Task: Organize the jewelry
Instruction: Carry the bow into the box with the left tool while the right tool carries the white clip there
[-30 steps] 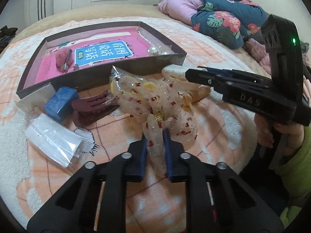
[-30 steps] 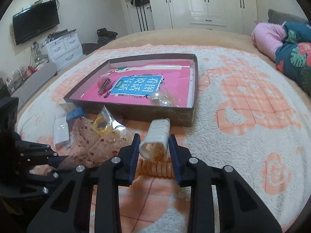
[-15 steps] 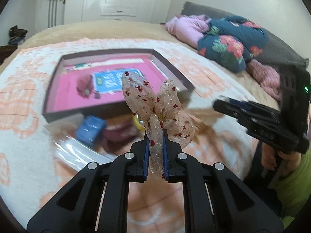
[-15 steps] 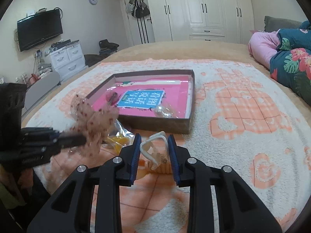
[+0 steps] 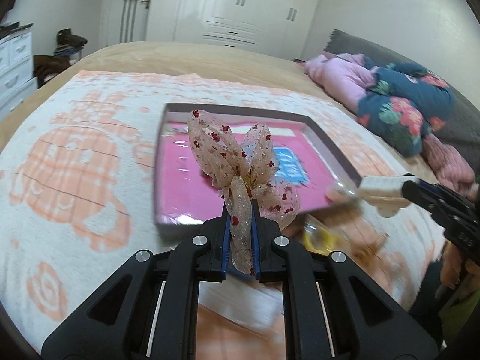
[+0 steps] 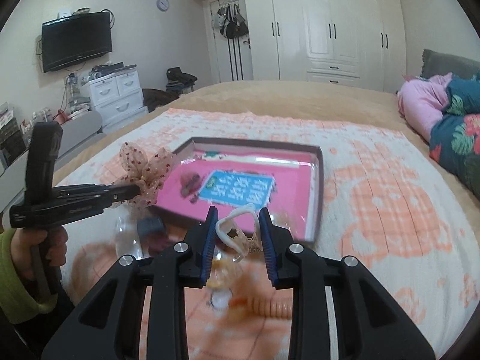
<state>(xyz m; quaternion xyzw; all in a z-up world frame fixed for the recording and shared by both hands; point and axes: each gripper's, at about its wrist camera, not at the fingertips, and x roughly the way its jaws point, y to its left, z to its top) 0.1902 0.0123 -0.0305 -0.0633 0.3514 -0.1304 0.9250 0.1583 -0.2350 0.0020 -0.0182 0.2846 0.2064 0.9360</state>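
left gripper (image 5: pixel 240 246): clamped tight on a sheer bow (image 5: pixel 237 165), raised above the near edge of the tray (image 5: pixel 333 147). right gripper (image 6: pixel 238 243), at 3 o'clock of the bow: narrowed on a white clip (image 6: pixel 232 232), lifted off the blanket (image 6: pixel 375 195), tray at 12 o'clock.

In the left wrist view, the sheer beige bow with red specks (image 5: pixel 231 162) hid the middle of the shallow grey box with a pink lining (image 5: pixel 327 138), covering part of the blue printed card (image 5: pixel 292 165) at 2 o'clock from its knot. Below the box's near wall, at 4 o'clock, a yellow item in clear wrap (image 5: pixel 322 240) was too blurred to identify. In the right wrist view, the small dark pieces on the pink lining (image 6: pixel 189 184) were smeared, and the orange ridged object (image 6: pixel 270 307) at 6 o'clock was cut off by the black right gripper (image 6: pixel 240 234).
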